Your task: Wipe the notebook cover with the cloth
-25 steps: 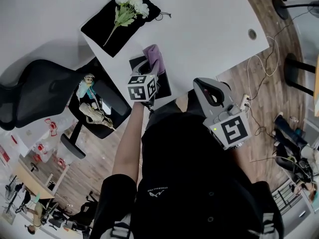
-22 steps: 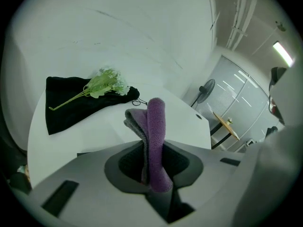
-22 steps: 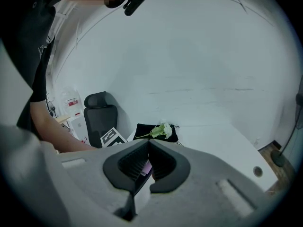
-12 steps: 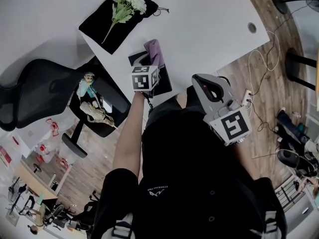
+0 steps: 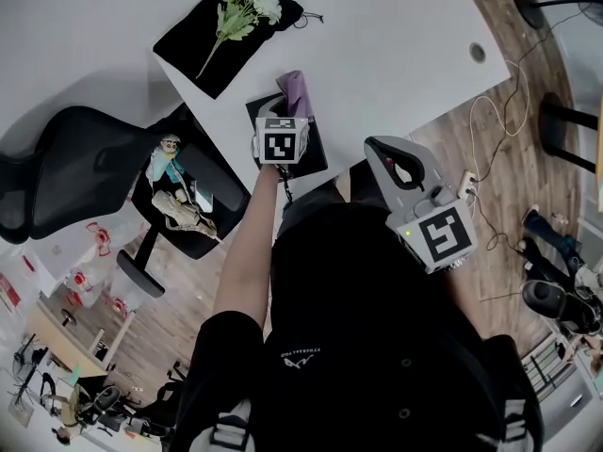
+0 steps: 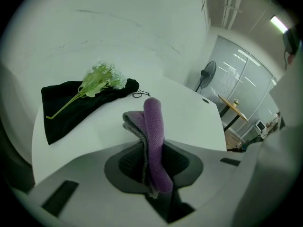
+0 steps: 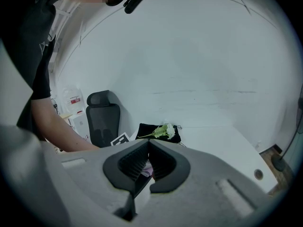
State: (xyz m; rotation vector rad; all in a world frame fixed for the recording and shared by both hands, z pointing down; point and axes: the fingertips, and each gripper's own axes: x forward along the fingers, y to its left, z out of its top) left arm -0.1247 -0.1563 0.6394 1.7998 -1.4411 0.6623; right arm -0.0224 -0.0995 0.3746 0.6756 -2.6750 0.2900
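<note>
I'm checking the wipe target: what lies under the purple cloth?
A black notebook lies beneath the cloth, on the white table near its edge. The left hand-held gripper, shut on the cloth, covers part of the notebook; whether cloth touches cover cannot be seen.

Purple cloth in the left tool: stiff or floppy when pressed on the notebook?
Likely floppy: the cloth stands folded over and curls at its top above the left tool. Its knit looks grippy, so it probably drags rather than slides on the notebook.
</note>
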